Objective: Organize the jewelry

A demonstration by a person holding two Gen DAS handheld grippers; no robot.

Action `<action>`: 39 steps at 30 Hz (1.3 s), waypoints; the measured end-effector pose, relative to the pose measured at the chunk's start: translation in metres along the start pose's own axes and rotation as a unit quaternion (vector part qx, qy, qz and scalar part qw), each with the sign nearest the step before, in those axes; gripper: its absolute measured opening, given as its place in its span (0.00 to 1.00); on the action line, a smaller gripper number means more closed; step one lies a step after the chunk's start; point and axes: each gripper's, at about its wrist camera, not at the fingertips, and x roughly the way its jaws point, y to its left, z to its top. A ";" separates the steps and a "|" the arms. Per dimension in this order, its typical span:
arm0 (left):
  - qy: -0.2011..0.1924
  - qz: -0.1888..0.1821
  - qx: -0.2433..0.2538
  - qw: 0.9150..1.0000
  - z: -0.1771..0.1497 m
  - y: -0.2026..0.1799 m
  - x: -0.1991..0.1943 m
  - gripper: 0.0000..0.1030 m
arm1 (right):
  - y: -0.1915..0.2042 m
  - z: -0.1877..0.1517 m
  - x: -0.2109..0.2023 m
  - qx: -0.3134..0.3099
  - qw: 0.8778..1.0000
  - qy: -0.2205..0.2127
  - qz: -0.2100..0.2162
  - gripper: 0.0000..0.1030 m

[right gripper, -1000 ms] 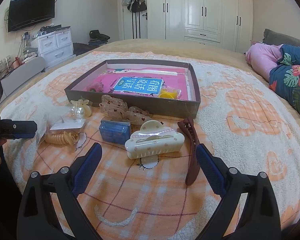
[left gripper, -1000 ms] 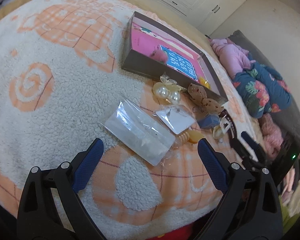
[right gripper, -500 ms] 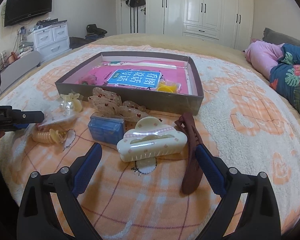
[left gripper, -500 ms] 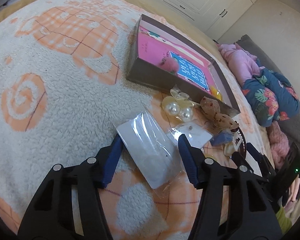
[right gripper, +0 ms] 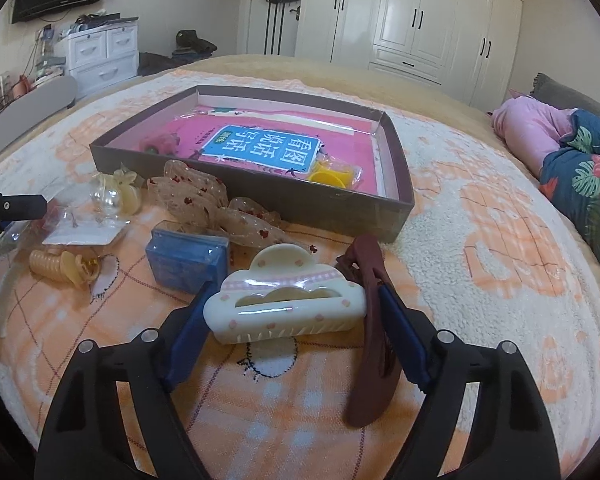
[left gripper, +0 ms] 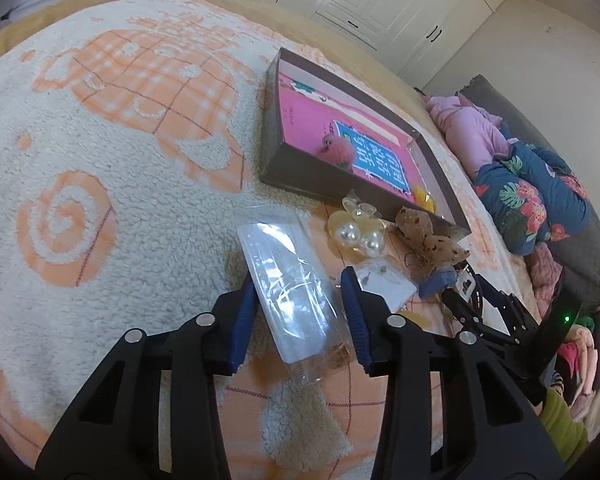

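A brown box point(left gripper: 300, 172) with a pink book inside lies on the bed; it also shows in the right wrist view point(right gripper: 260, 196). My left gripper point(left gripper: 300, 304) is shut on a clear plastic bag point(left gripper: 288, 280), its blue pads pressing both long edges. My right gripper point(right gripper: 290, 316) has its jaws around a cream cloud-shaped hair claw point(right gripper: 284, 304) and a maroon hair clip point(right gripper: 374, 336), both lying on the blanket. Pearl clips point(left gripper: 358, 234), a spotted bow point(right gripper: 204, 200), a blue case point(right gripper: 186, 260) and a beige claw clip point(right gripper: 64, 266) lie nearby.
An orange-and-white fleece blanket point(left gripper: 112, 152) covers the bed. Folded clothes and a floral quilt point(right gripper: 580, 168) lie at the right. White wardrobes point(right gripper: 420, 20) stand behind, with a drawer unit point(right gripper: 100, 56) and a TV at the far left.
My left gripper moved forward and closed on the plastic bag. My right gripper moved forward and narrowed around the cloud claw and the maroon clip.
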 end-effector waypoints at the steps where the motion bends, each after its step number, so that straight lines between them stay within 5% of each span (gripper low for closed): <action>1: -0.002 0.001 0.003 1.000 0.001 0.000 -0.001 0.29 | 0.000 0.000 -0.001 0.000 1.000 -0.003 0.001 0.75; 4: -0.007 -0.001 0.007 1.000 0.001 -0.003 -0.003 0.28 | -0.002 -0.002 -0.007 0.006 1.000 -0.012 0.011 0.73; 8: -0.013 -0.001 0.018 1.000 0.001 -0.007 -0.006 0.22 | -0.006 -0.003 -0.020 0.019 0.999 -0.028 0.021 0.45; 16: -0.013 -0.007 0.029 0.999 0.000 -0.012 -0.005 0.19 | -0.010 -0.004 -0.025 0.034 0.999 -0.022 0.025 0.38; 20: -0.021 -0.006 0.037 0.999 0.001 -0.016 -0.009 0.19 | -0.014 -0.007 -0.029 0.042 0.999 -0.020 0.018 0.10; 32: -0.026 -0.016 0.040 0.999 0.002 -0.020 -0.014 0.17 | -0.026 -0.006 -0.048 0.059 0.997 -0.037 0.019 0.10; 39: -0.025 -0.018 0.039 0.999 0.002 -0.021 -0.014 0.13 | -0.036 -0.013 -0.044 0.077 0.997 -0.002 0.015 0.10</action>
